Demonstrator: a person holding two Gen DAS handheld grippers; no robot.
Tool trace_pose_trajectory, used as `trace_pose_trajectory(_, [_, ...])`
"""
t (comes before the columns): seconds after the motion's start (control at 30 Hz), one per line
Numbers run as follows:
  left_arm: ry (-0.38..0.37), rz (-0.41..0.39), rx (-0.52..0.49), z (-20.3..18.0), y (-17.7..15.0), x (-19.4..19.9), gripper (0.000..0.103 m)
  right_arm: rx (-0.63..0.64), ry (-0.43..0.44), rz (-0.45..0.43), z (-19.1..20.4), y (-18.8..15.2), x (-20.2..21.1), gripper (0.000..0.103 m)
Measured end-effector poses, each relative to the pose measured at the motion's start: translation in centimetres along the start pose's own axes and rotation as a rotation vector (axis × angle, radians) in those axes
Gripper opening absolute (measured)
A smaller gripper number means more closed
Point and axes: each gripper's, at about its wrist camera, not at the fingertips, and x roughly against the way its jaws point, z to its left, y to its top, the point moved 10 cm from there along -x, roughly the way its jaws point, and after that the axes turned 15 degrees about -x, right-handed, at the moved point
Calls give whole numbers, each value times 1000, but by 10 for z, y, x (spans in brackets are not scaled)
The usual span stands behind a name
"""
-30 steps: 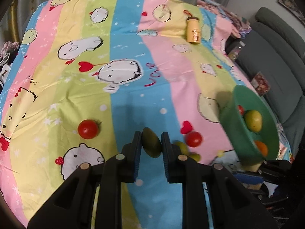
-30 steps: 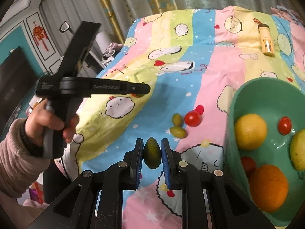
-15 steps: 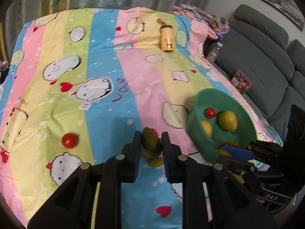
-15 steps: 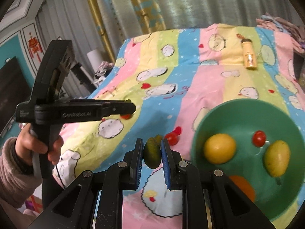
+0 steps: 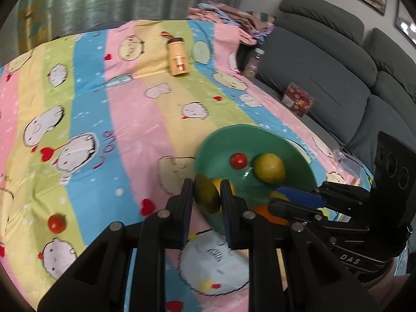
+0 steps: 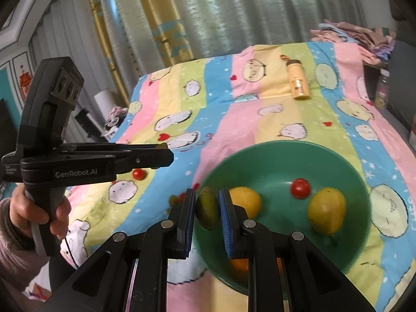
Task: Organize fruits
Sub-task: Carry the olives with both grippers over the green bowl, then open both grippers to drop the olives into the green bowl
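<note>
A green bowl [image 5: 299, 153] [image 6: 345, 166] sits on the striped cartoon cloth and holds a cherry tomato [image 5: 238, 160] [image 6: 300, 188], a yellow pear [image 5: 269, 168] [image 6: 326, 212], a yellow fruit [image 6: 245, 200] and an orange [image 6: 240, 265]. My left gripper [image 5: 207, 197] is shut on a dark green fruit [image 5: 206, 199] at the bowl's near-left rim. My right gripper [image 6: 207, 208] is shut on a similar green fruit [image 6: 207, 208] above the bowl's left rim. A loose red tomato [image 5: 56, 223] [image 6: 138, 174] lies on the cloth at left.
A beige bottle [image 5: 178, 61] [image 6: 298, 84] lies at the far end of the cloth. A grey sofa [image 5: 338, 65] with a small patterned box [image 5: 297, 99] stands to the right. Small green fruits and a red one [image 6: 178, 199] lie left of the bowl. Folded clothes [image 6: 356, 35] are at the far right.
Both grippers, each still gripping its green fruit, have swung right and closer to the bowl, from above the loose fruits on the cloth to the bowl's rim.
</note>
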Motion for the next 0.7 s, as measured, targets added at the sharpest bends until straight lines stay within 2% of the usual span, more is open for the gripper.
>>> trace_pose_trajectory(0.33, [-58,64,-70,-39,1,-35,20,-50,-80,-13,-39,1,8,21])
trace_pose_trajectory(0.7, [-64,100,-110,-52,-2,-51,21,-58,-136,-21,-55,0,12,21])
